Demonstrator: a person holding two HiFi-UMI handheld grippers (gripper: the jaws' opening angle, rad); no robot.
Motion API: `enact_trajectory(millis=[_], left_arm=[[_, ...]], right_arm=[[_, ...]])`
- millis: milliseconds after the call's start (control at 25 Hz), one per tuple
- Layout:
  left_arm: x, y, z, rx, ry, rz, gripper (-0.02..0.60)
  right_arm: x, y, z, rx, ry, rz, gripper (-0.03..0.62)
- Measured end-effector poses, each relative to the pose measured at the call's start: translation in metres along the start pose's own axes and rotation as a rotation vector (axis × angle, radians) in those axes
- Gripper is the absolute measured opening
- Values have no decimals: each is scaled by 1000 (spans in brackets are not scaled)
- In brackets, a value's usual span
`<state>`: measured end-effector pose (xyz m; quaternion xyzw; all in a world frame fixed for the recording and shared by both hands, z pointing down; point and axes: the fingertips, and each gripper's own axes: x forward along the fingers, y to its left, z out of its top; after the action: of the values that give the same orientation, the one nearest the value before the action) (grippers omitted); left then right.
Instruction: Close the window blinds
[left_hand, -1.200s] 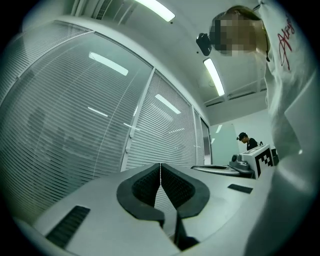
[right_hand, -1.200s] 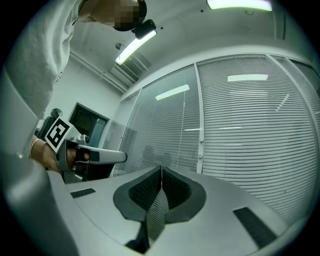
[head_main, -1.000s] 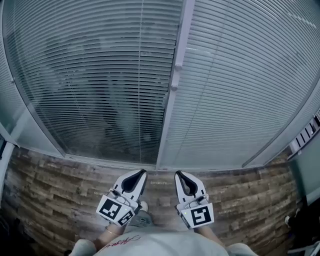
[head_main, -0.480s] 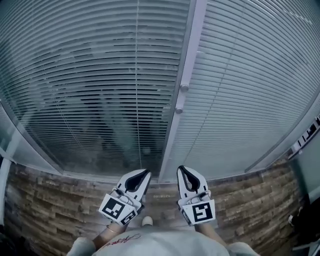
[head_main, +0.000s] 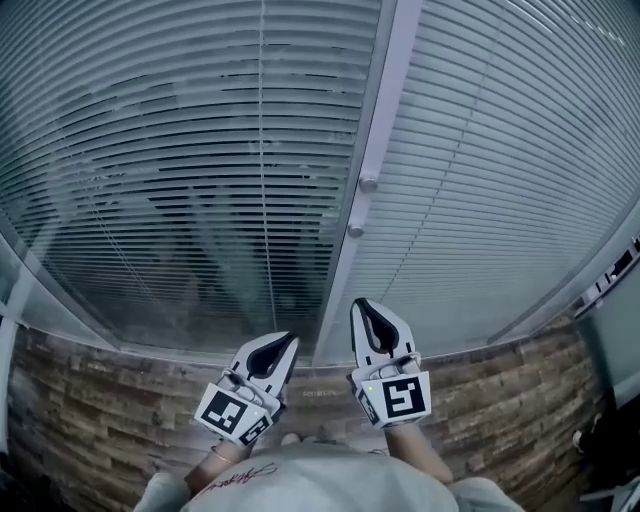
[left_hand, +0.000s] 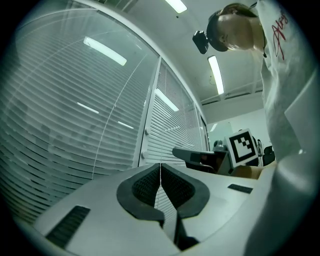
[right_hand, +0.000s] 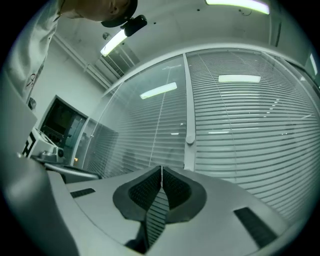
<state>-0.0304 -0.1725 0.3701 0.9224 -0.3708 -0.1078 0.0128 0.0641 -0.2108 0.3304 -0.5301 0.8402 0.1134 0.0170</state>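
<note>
The window blinds (head_main: 180, 170) fill the upper part of the head view, the left panel's slats open and dark, the right panel (head_main: 500, 170) pale and flat, so the left one likely remains to close. Between them the white post (head_main: 385, 120) carries two knobs (head_main: 368, 183) at mid-frame, probably the slat controls. You hold the left gripper (head_main: 288, 342) and right gripper (head_main: 358, 304) just below it at bottom centre, jaws together and empty, placed to reach up.

a brown wood-plank floor (head_main: 90, 400) runs up to a wall of tall glass panes (head_main: 180, 150) set in a pale frame. a white post (head_main: 390, 100) divides two panes and bears two round knobs (head_main: 368, 183) (one just below the other). long ceiling strip lights (left_hand: 216, 75) glow overhead, mirrored in the glass.
</note>
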Motion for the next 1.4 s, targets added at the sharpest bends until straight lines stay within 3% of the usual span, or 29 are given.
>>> enact_trajectory(millis=[200,400,480,920,1160,1400], left_arm=[[4,3,2,-24,-4,24,18],[4,6,1,-16,1,49,18],[1,8,-2,-19,8,62,18],[-12,20,-4,-8,22,107,18],[-15,23,-8,-13,38,113,18],[-12,22,-11,-29,41,96,18]], right_arm=[[35,-25,43,-15,-95,-24,21],[70,-54,63,-119,-126,-91,45],[84,-64,69,-100,-140,-101,136],[134,-90,74,61,-153,-247,155],[138,-97,76,-12,-159,-315,137],[139,-91,77,-194,-134,-279,133]])
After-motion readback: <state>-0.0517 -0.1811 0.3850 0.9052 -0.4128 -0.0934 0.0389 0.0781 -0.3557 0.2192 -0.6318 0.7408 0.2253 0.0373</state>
